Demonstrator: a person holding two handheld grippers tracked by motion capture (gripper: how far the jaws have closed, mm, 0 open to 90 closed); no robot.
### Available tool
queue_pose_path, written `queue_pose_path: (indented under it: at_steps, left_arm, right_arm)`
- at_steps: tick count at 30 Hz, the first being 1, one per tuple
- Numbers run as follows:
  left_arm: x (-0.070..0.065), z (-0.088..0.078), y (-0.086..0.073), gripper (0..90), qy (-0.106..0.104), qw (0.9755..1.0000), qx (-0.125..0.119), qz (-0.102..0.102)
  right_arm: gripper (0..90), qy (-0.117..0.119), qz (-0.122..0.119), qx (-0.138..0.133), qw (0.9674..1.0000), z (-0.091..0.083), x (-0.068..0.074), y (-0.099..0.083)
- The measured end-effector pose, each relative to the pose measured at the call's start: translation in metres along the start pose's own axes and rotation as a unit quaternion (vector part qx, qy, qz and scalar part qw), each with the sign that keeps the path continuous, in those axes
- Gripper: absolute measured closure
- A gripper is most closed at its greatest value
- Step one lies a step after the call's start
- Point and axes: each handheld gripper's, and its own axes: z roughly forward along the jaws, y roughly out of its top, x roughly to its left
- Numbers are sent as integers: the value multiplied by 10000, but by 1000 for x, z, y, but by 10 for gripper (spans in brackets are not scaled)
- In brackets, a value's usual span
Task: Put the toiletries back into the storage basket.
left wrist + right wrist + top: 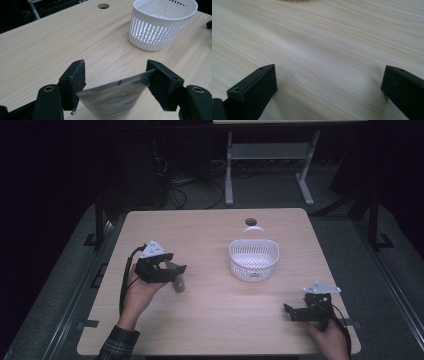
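Gripped by its flat crimped end between both pads of the left claw (pixel 116 82), a silvery tube (pixel 112 100) hangs above the wooden bench (pixel 50 50), well left of the white basket (pixel 160 25). Right claw (pixel 329 85) rests wide open, holding nothing.

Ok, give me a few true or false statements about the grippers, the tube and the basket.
1. The left gripper grips a silvery tube by its flat crimped end. True.
2. The tube lies inside the basket. False: it is between the left gripper's jaws, apart from the basket.
3. The right gripper is open with nothing between its jaws. True.
4. The basket is black and solid-walled. False: it is white, with slotted walls and a handle.
5. The right gripper rests on the table near the person's right hand corner. True.
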Motion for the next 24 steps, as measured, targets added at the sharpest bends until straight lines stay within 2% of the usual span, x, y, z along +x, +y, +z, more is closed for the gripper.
queue_pose_path:
  at_steps: [16,24]
  left_arm:
    - [-4,-4,11,324,-265,9995,-90,133]
    - [-6,-4,18,324,-422,9987,-118,262]
  right_arm:
    - [0,3,-2,0,10000,0,0,0]
    - [0,2,-10,-5,10000,0,0,0]
